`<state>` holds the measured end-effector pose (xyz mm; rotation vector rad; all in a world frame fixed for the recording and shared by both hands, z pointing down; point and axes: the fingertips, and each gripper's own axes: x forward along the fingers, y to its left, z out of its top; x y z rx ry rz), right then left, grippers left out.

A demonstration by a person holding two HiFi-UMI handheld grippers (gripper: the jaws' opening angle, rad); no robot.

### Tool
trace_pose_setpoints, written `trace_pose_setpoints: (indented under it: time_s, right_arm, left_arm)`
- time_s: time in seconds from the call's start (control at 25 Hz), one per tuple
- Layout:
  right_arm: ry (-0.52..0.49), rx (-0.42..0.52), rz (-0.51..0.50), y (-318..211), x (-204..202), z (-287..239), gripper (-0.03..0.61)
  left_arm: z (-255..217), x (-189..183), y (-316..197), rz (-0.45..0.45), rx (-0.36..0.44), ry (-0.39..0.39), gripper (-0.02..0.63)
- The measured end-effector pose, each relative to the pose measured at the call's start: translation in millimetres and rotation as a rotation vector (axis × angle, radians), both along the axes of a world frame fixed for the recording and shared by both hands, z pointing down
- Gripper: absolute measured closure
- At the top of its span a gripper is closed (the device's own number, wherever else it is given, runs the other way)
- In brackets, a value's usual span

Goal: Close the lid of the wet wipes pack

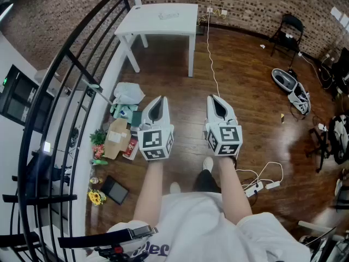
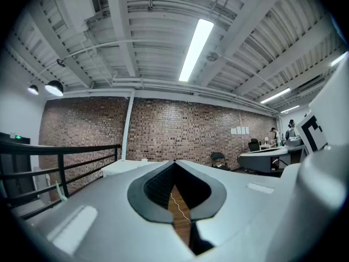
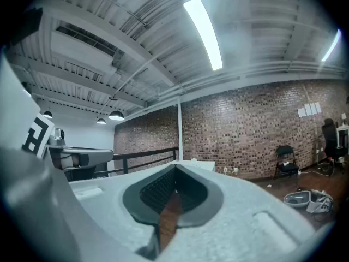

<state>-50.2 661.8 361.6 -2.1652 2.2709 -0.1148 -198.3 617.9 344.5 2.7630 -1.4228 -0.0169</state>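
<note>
By the railing (image 1: 71, 59) lies a heap of boxes and bags (image 1: 121, 131). The left gripper (image 1: 158, 100) and the right gripper (image 1: 214, 99) beside it hang over the wooden floor (image 1: 245, 91). Each has its jaws pressed together at the tips, with nothing between them. Well ahead of both, a pale flat pack (image 1: 169, 15), seemingly the wet wipes, lies on the white table (image 1: 142, 23). Its lid cannot be made out.

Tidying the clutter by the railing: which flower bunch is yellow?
The yellow bunch lies nearest the person, beside the flat black case; the other bunch, nearer the white table, is pink and green.
</note>
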Motion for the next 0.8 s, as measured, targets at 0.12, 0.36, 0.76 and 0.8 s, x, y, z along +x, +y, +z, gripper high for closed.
trace_pose_setpoints:
  time_s: [0.12,0.36,0.76,0.8]
  right_arm:
    - [0.005,-0.009,0.013,-33.0,44.9,-0.8,0.592]
    - [-0.005,-0.046,-0.003,-82.1,150.4,-8.3,0.592]
    - [-0.004,0.087,-0.249,-152.4,177.4,-2.7,0.589]
    - [-0.014,0.084,-0.26,-165.0,177.0,-2.3,0.589]
  left_arm:
    - [-1.1,47.3,-30.7,0.026,0.0,-0.003,0.6]
    - [-17.4,160.8,-67.9,0.059,0.06,-0.027,0.6]
    - [10.3,218.0,-151.9,0.0,-0.034,-0.057,0.6]
    - [11.4,217.8,-163.3,-0.006,-0.035,-0.058,0.598]
